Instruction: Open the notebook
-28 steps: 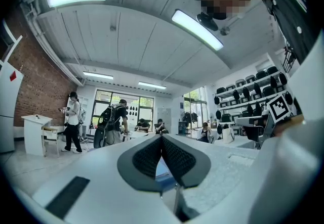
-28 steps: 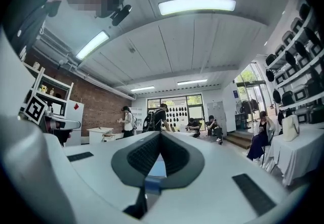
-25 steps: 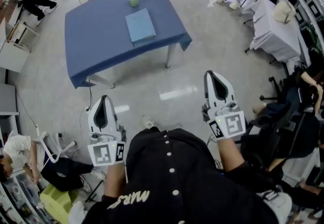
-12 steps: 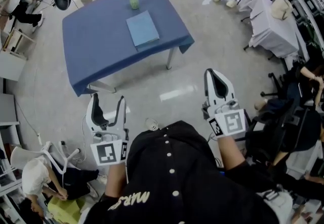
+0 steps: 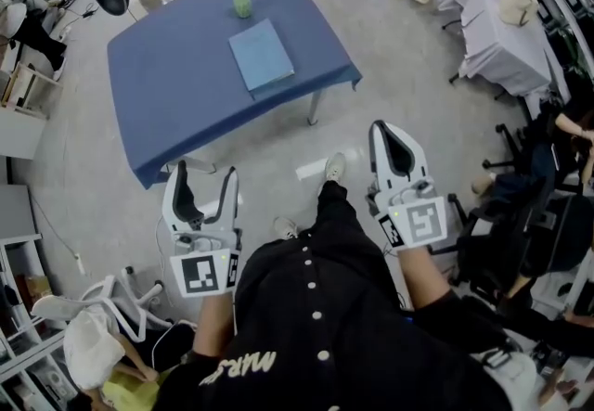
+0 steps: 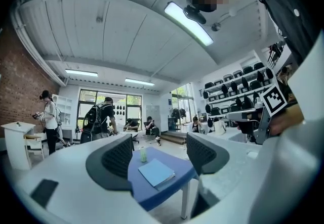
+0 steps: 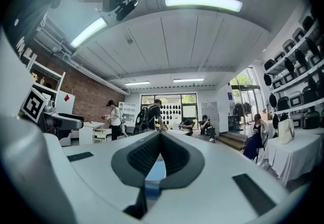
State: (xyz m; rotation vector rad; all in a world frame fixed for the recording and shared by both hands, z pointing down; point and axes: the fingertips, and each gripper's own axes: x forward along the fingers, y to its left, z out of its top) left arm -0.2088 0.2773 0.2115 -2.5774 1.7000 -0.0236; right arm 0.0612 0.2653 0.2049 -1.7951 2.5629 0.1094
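Observation:
A closed light-blue notebook (image 5: 262,54) lies on the blue-clothed table (image 5: 167,84), with a small green cup (image 5: 241,1) behind it. Both grippers are held level, well short of the table, over the floor. My left gripper (image 5: 206,173) stands open and empty; its jaws have just been opening. In the left gripper view the notebook (image 6: 157,172) and the cup (image 6: 143,154) show between the spread pads (image 6: 119,157) of the left gripper (image 6: 160,142). My right gripper (image 5: 391,128) is shut on nothing. In the right gripper view the right gripper (image 7: 161,136) has its pads together, with a sliver of blue table (image 7: 155,171) below.
A white-clothed table (image 5: 501,38) stands at the far right with seated people and black chairs (image 5: 520,224) around it. A crouching person (image 5: 97,349) and a white chair are at the lower left. Shelves (image 5: 19,94) line the left edge. Grey floor lies between me and the blue table.
The left gripper's jaws went from shut to wide open. Both grippers and the person moved forward towards the blue table. The right gripper stayed shut.

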